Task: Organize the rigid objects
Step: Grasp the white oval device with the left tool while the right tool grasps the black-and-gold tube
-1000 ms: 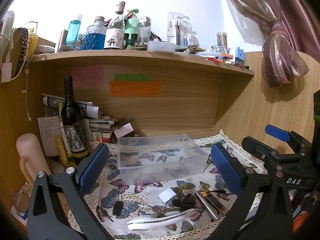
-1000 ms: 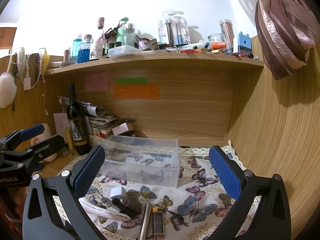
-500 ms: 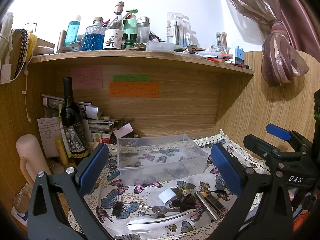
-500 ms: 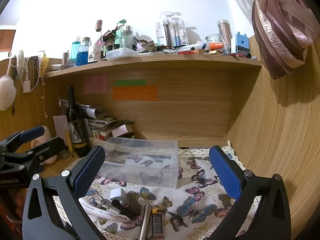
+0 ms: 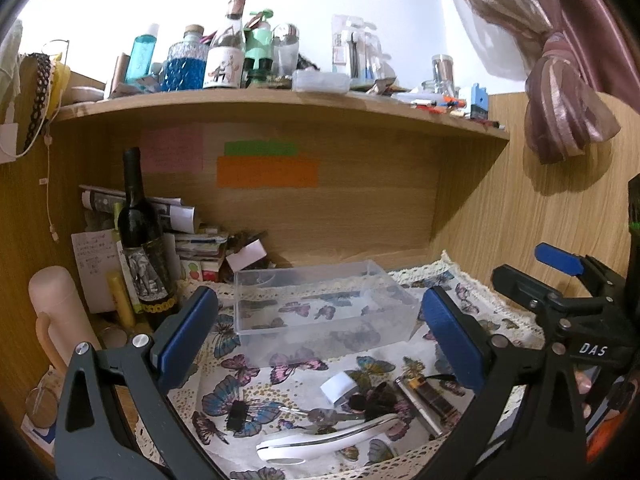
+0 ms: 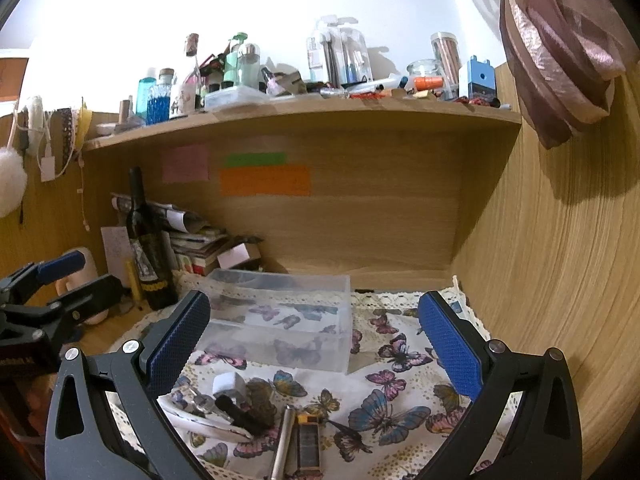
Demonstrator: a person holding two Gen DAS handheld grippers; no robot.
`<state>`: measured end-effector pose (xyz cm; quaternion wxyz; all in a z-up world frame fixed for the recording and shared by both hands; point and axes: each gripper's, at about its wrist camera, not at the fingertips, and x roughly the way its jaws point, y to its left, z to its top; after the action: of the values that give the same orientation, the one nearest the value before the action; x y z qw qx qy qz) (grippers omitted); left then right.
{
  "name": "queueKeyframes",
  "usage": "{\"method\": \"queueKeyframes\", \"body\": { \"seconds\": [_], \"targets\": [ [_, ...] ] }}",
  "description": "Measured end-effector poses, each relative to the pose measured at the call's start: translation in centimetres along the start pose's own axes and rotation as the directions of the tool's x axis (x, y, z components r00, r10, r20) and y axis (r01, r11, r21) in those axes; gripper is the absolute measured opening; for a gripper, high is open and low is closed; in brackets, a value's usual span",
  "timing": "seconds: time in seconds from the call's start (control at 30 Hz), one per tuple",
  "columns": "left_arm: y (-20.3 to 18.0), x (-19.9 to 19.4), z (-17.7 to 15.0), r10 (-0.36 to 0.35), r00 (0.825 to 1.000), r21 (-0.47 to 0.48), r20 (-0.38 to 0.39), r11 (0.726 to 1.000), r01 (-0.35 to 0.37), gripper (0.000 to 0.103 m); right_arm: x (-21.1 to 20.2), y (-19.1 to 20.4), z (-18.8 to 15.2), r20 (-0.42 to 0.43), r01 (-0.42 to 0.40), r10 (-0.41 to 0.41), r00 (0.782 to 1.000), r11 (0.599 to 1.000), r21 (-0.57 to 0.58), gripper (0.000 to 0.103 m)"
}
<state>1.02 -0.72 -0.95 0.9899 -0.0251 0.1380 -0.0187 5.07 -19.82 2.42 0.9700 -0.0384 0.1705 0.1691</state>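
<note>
Setting: a wooden desk alcove [image 5: 360,208] is seen under a cluttered shelf [image 5: 280,100], with a butterfly-print cloth [image 6: 392,412] spread over the desktop.
Back wall: a pink note [image 5: 172,150], a green note [image 5: 260,148] and an orange note [image 5: 267,172] are stuck side by side.
Left corner: a dark wine bottle [image 5: 142,240] is stood upright beside stacked papers [image 5: 200,240].
Clear box [image 5: 324,304]: it is set on the cloth near the back, open-topped, with nothing seen inside.
Small things: a white cap [image 5: 338,386], keys [image 5: 324,414], a white curved handle [image 5: 328,436], a small black clip [image 5: 238,414] and a harmonica [image 5: 434,396] are grouped on the cloth in front of the box, well apart from its wall.
Left gripper [image 5: 320,336]: its jaws are spread wide and nothing is held; it is hovered above the small things.
Right gripper [image 6: 316,344]: its jaws are likewise spread wide and empty, poised over the cloth.
</note>
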Motion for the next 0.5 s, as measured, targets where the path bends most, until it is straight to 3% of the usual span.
{"method": "queueKeyframes", "body": {
  "seconds": [0.2,0.5],
  "targets": [
    [1.5,2.1,-1.9,0.039,0.993,-0.008,-0.107,0.999,-0.04,0.103,1.4,-0.3,-1.7,-0.073,0.026,-0.027,0.997,0.999,-0.021,0.103],
    [2.5,5.2,-7.5,0.039,0.953,-0.011,-0.3,0.999,-0.045,0.103,5.5,-1.5,-5.4,-0.273,0.033,-0.038,0.961,0.999,-0.025,0.103]
  ]
}}
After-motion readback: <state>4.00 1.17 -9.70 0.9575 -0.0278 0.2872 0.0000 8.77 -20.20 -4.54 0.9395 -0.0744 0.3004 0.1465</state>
